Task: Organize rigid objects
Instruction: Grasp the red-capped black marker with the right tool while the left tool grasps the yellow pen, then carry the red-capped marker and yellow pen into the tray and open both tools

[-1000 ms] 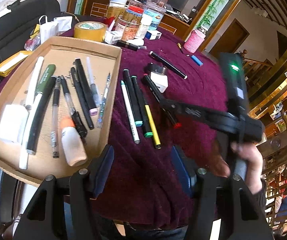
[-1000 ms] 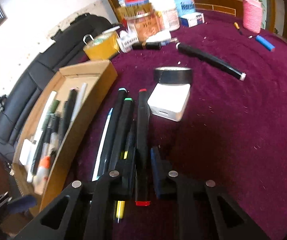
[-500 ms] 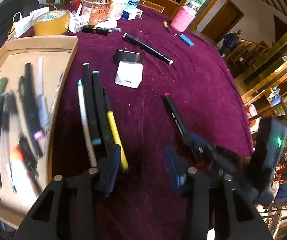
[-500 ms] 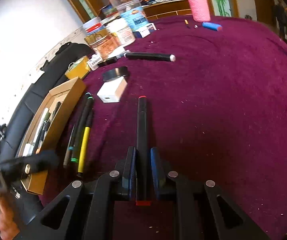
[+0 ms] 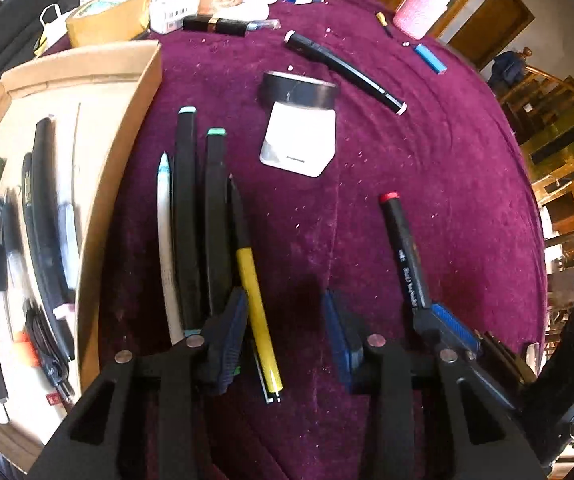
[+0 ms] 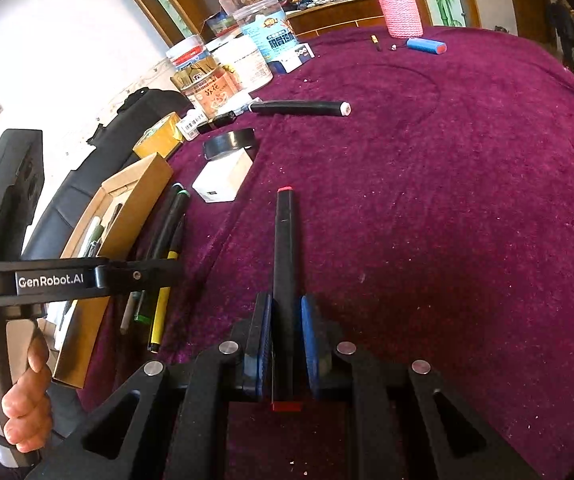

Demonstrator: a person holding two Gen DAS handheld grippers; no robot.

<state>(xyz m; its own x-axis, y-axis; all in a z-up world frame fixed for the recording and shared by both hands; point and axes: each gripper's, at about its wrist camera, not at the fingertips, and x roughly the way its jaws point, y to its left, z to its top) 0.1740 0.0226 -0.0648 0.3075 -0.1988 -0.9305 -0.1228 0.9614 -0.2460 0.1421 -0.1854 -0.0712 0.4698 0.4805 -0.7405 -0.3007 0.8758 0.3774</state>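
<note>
Black barrel, red caps on both ends: that's the red-capped marker [image 6: 284, 264], and the right gripper [image 6: 285, 336] has its blue pads clamped on it near one end, with the rest sticking out forward over the purple tablecloth [image 6: 447, 200]; so it's picked and waiting to be sorted.

Left gripper [image 5: 283, 328] is the busy one; its jaws are closing right now around the yellow pen [image 5: 257, 304], which runs between the pads. Hard to say through the fisheye, but the left pad looks like it's just about on the pen while the right pad is clearly off it, so no grip yet. That pen lies at the edge of a little row with the two black markers [image 5: 201, 232] and the white pen [image 5: 166, 248], all just beside the cardboard tray [image 5: 127, 160] that already holds a bunch of pens.

My guess at the step: grabbing the loose pens for the tray. Next move needs the left jaws to finish the squeeze without dragging the neighbouring marker, then a lift over the tray wall.

Left gripper points steeply down at the table; right one is tilted down more gently. A hand [image 6: 27, 392] wraps the left grip handle.
</note>
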